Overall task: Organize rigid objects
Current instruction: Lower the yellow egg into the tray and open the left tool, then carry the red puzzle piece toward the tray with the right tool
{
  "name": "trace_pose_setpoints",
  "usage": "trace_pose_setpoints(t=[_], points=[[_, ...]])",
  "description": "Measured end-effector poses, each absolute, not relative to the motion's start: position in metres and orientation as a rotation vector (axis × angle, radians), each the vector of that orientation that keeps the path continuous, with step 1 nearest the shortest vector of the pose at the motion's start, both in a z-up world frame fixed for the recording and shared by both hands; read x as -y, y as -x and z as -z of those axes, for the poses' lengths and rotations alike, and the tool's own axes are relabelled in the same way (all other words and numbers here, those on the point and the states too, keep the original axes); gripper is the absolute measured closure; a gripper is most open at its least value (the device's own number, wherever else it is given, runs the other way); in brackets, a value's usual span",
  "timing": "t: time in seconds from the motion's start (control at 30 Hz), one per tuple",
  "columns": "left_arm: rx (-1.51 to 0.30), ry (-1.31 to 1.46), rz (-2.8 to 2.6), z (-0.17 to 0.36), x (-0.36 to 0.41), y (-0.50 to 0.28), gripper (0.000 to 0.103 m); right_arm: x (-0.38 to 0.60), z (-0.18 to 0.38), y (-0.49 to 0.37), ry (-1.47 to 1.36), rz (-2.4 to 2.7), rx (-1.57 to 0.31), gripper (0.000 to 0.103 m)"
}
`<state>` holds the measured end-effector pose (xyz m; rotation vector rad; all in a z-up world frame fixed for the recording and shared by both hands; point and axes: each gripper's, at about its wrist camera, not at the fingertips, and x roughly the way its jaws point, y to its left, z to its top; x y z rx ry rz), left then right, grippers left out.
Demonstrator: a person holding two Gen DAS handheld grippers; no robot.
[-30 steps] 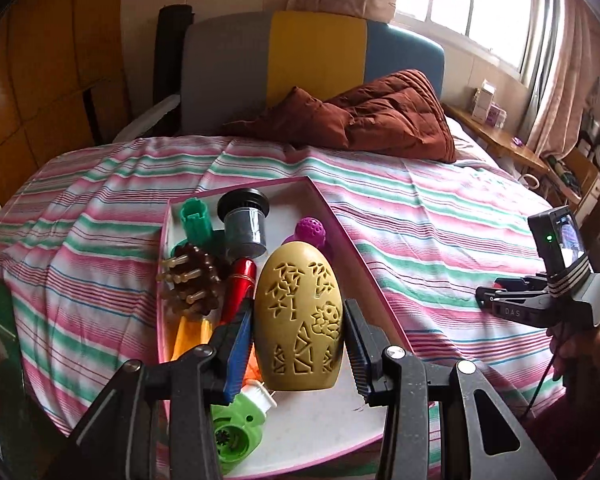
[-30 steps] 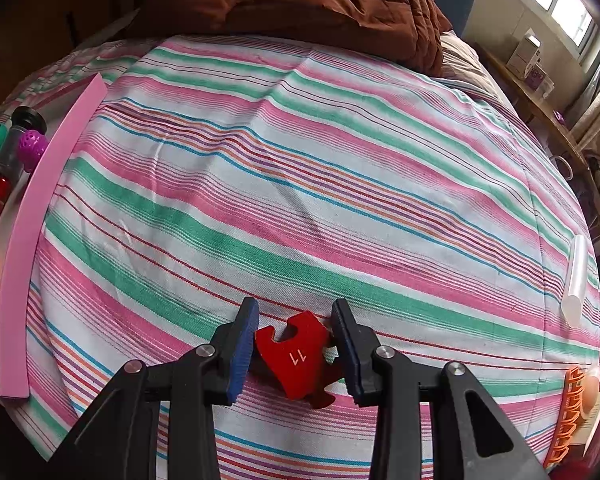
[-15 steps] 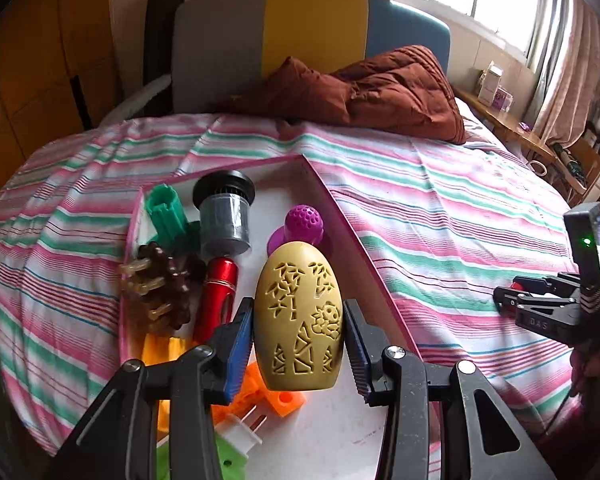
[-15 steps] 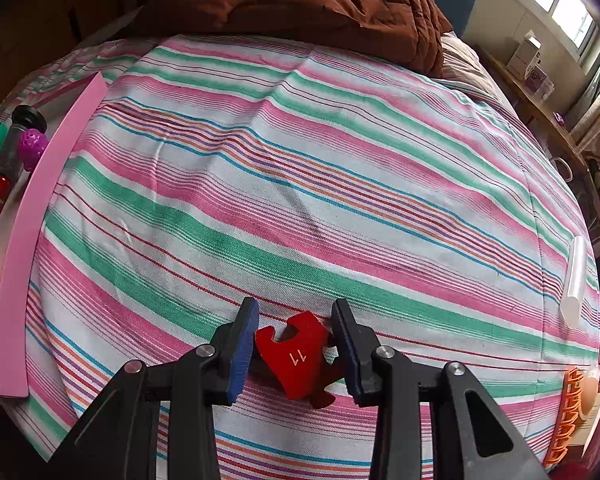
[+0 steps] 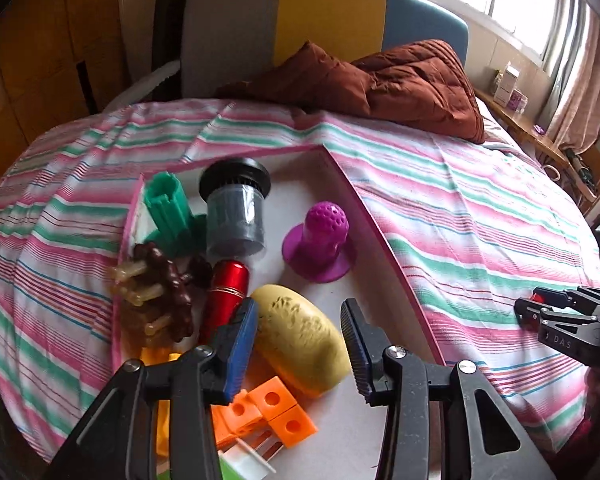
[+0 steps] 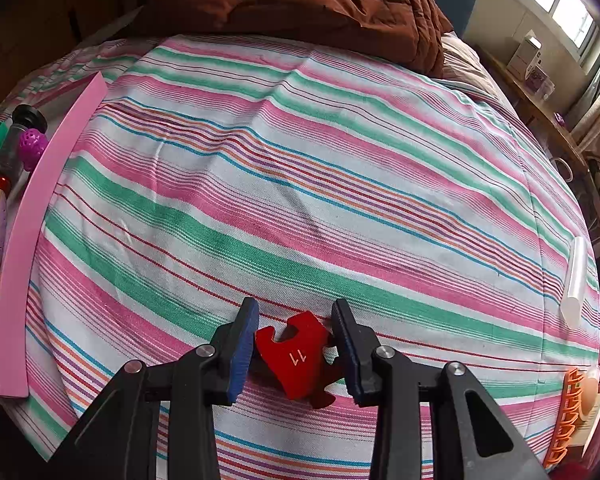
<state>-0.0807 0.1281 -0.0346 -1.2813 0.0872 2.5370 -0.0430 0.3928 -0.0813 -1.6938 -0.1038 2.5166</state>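
We are tidying hard toys into a pink-rimmed tray [image 5: 384, 240] that sits on a bed with a striped sheet [image 6: 300, 184]. Most of the job looks done: the tray already holds a green piece [image 5: 168, 208], a grey canister with a black cap [image 5: 236, 208], a purple knob [image 5: 320, 240], a red tube [image 5: 226, 292], a brown spiky toy [image 5: 156, 292] and orange cubes [image 5: 272, 404]. Our left gripper [image 5: 298, 344] is over the tray with its fingers opening; the yellow egg-shaped shell [image 5: 300, 344] lies tilted between them, on the other toys, apparently let go. Our right gripper [image 6: 296, 344] points down at the sheet with its fingers clenched on a red puzzle piece marked 11 [image 6: 296, 356], which has yet to go in. Only the right wrist view shows what else remains outside: a white tube [image 6: 576, 280] at the far bed edge and an orange rack [image 6: 568, 412] nearby. Only the left wrist view shows the tray's contents clearly.
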Motion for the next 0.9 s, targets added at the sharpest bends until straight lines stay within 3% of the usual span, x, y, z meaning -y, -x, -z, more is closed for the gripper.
trace_pose_setpoints(t=[0.4, 0.7, 0.9], points=[[0.088, 1.142, -2.566, -0.015, -0.09, 0.041, 0.048, -0.391, 0.081, 0.045, 1.679, -2.511, 0.119, 0.066], [0.214, 1.213, -2.672, -0.012, -0.035, 0.028, 0.047, -0.376, 0.07, 0.042, 1.65, -2.572, 0.032, 0.066], [0.282, 1.243, -2.752, -0.007, -0.001, 0.022, 0.046, -0.329, 0.029, 0.036, 1.527, -2.776, -0.088, 0.066]])
